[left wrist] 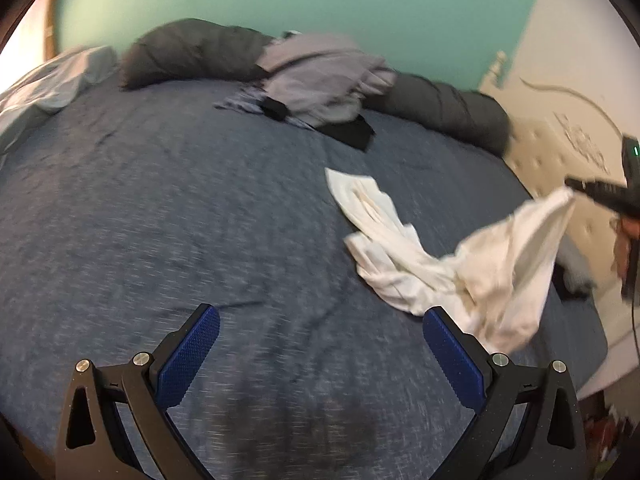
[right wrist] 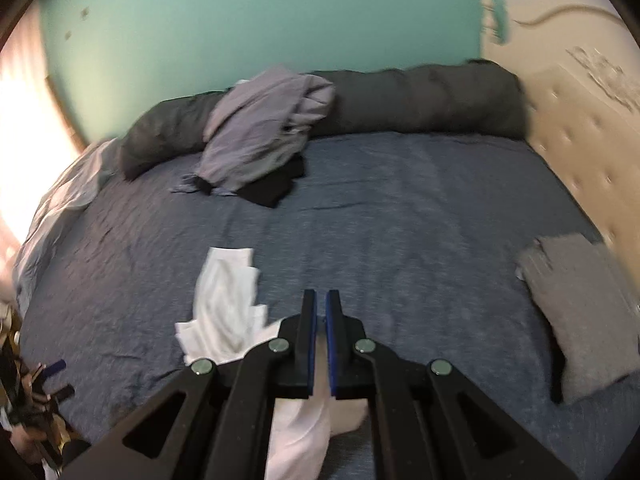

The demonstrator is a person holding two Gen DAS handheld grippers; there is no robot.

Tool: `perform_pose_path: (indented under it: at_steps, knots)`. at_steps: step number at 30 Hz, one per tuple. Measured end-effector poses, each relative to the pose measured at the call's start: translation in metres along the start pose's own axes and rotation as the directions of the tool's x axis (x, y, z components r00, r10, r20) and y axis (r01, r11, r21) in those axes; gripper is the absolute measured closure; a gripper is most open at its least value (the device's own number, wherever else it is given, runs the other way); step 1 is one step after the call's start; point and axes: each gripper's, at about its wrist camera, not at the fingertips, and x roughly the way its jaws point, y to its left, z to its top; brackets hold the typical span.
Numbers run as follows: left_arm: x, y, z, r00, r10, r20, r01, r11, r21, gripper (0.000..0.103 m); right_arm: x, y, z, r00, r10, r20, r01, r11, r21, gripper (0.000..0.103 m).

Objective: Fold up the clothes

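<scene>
Right gripper (right wrist: 320, 304): jaws clamped on white garment (right wrist: 228, 300), frame centre. Left gripper (left wrist: 320, 320): jaws wide, empty, lower frame.

A home bedroom: a bed (right wrist: 400, 208) with blue sheet, long grey bolster (right wrist: 420, 100), teal wall (right wrist: 260, 20)

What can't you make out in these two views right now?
- White garment: kind unclear; crumpled and blurred in the left view, and the right gripper covers its lifted end in the right view.
- Clothes pile: item count unclear; overlapping, blurred.
- Grey folded item: absent from the left view.
- Left gripper: its hand out of frame.
</scene>
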Motion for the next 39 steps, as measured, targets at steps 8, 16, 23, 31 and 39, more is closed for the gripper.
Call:
perform_pose_path:
  at_steps: [8,16,23,31,39]
  knots:
    - [0.059,-0.066,-0.015,0.99,-0.115,-0.079,0.123,0.987,0.104,0.0,0.024,-0.043,-0.034,0.998,-0.007,-0.066,0.01,0.999,0.044,0.099]
    - [0.102,-0.117,-0.025,0.98,-0.15,-0.127,0.168,0.976,0.136,0.0,0.047,-0.054,-0.054,0.994,0.031,-0.101,-0.025,0.998,0.055,0.099]
    - [0.122,-0.159,-0.032,0.968,-0.206,-0.145,0.234,0.949,0.21,0.0,0.056,-0.053,-0.061,0.992,0.073,-0.106,-0.067,0.996,0.058,0.099]
    - [0.149,-0.188,-0.038,0.96,-0.2,-0.195,0.246,0.938,0.245,0.0,0.06,-0.054,-0.065,0.989,0.094,-0.11,-0.088,0.994,0.062,0.099]
    - [0.174,-0.198,-0.033,0.961,-0.17,-0.218,0.223,0.943,0.247,0.007,0.061,-0.057,-0.072,0.987,0.108,-0.115,-0.101,0.993,0.064,0.099]
